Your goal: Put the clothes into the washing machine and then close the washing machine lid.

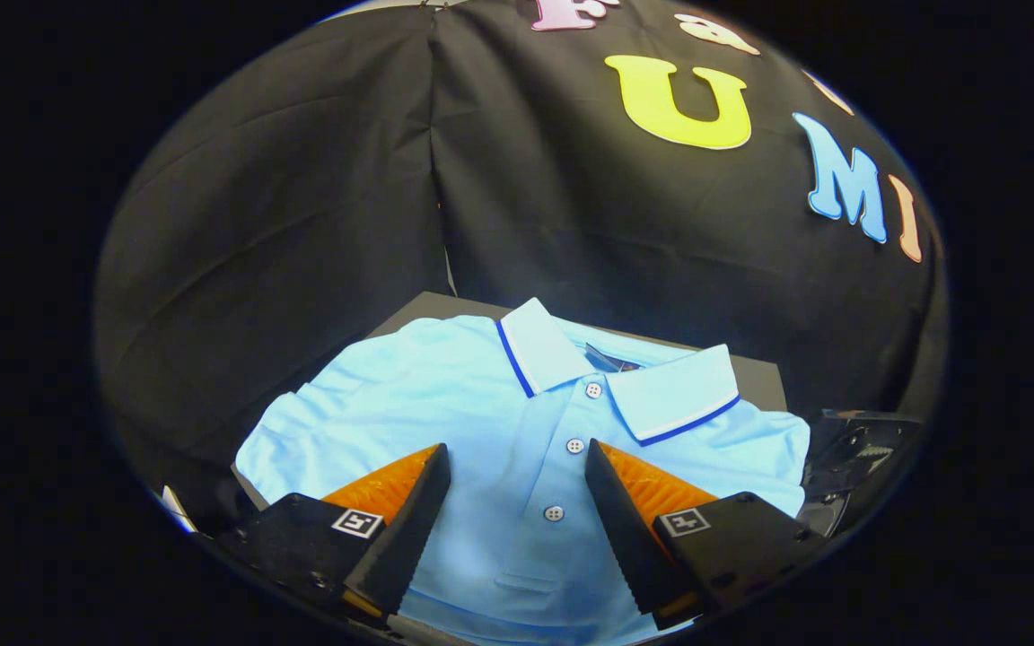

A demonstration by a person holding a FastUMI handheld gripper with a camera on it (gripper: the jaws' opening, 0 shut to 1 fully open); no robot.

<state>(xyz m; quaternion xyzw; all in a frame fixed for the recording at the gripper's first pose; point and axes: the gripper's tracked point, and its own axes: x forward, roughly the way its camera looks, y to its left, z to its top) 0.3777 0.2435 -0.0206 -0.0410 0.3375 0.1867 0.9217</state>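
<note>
Your gripper (517, 458) hangs low in the frame, jaws apart and holding nothing. Between and beneath them lies the shirt (445, 404), a pale blue polo spread flat, button placket running up the middle of the gap. Its collar (611, 377), edged in dark blue, sits just past the fingertips at frame centre. The shirt covers most of a dark worktop (755, 377), bare at the far corners. Behind, black cloth (302, 197) walls the booth. A dark object (854, 449) sits at lower right, unclear.
</note>
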